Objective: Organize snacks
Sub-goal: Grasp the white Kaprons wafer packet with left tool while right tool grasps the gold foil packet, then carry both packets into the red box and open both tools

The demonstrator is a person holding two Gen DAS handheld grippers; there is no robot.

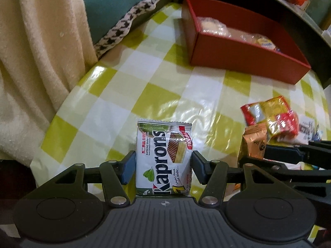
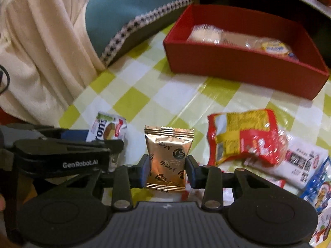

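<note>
1. Fabric fills the far left: a cream fleece blanket (image 1: 31,62) hangs beside a teal cushion with black-and-white houndstooth trim (image 1: 115,6), both at the edge of a table under a glossy green-and-white checked plastic cloth (image 1: 144,86).
2. Next, the left gripper (image 1: 162,163) is clenched on a white rectangular Kaprons wafer packet (image 1: 163,157), its blue pads pressing both long edges; the packet stands upright, apparently lifted clear of the cloth.
3. Just to its right, the right gripper (image 2: 166,168) grasps a small copper foil snack pouch (image 2: 168,157) by its sides, also held upright.
4. Further right, a crumpled red-and-yellow plastic snack bag (image 2: 244,136) lies on the cloth among other loose wrappers.
5. Beyond, towards the upper right, an open rectangular red cardboard box (image 2: 238,66) holds clear-wrapped snacks against its back wall, with room at the front.
6. Risks, as I judge them: the two grippers sit very close, so moving both towards the box could knock them together. The slick foil pouch may slip from its narrow side grip. The wafer may crack under the squeeze.
</note>
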